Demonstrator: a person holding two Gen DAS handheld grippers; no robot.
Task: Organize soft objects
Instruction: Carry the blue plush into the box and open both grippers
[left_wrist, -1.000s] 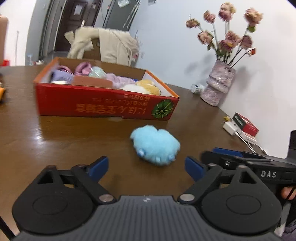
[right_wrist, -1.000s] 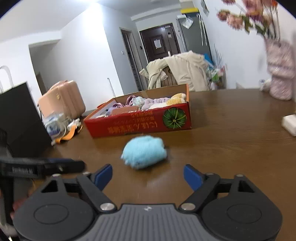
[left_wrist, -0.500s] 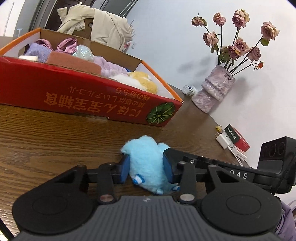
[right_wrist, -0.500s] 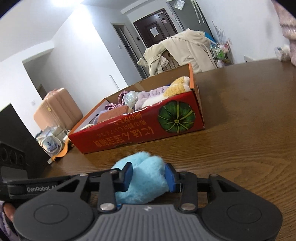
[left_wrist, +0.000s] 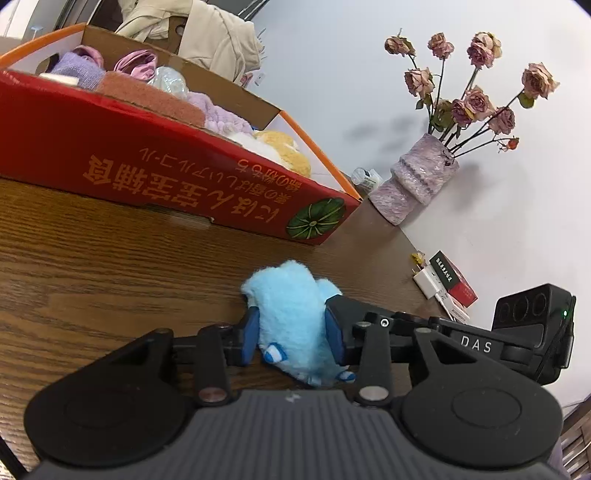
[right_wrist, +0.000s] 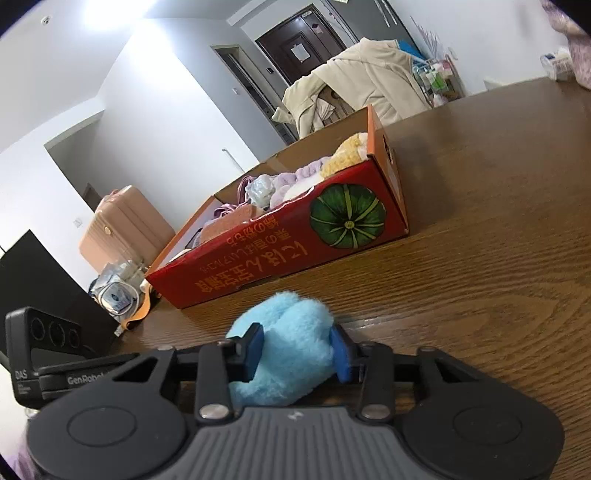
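A fluffy light-blue plush toy sits low over the brown wooden table, just in front of a red cardboard box. My left gripper is shut on it, with blue pads pressing into both sides of the fur. My right gripper is shut on the same plush toy from the opposite end. The red box holds several soft things in purple, pink, white and yellow. Each wrist view shows the other gripper's black body beside the toy.
A purple vase of dried roses stands by the wall, with a small red packet and white charger near the table edge. A black bag, a pink suitcase and a coat-draped chair lie beyond the table.
Both grippers came forward and down from wide open around the toy and closed on it. Over the last half second they have hardly moved.
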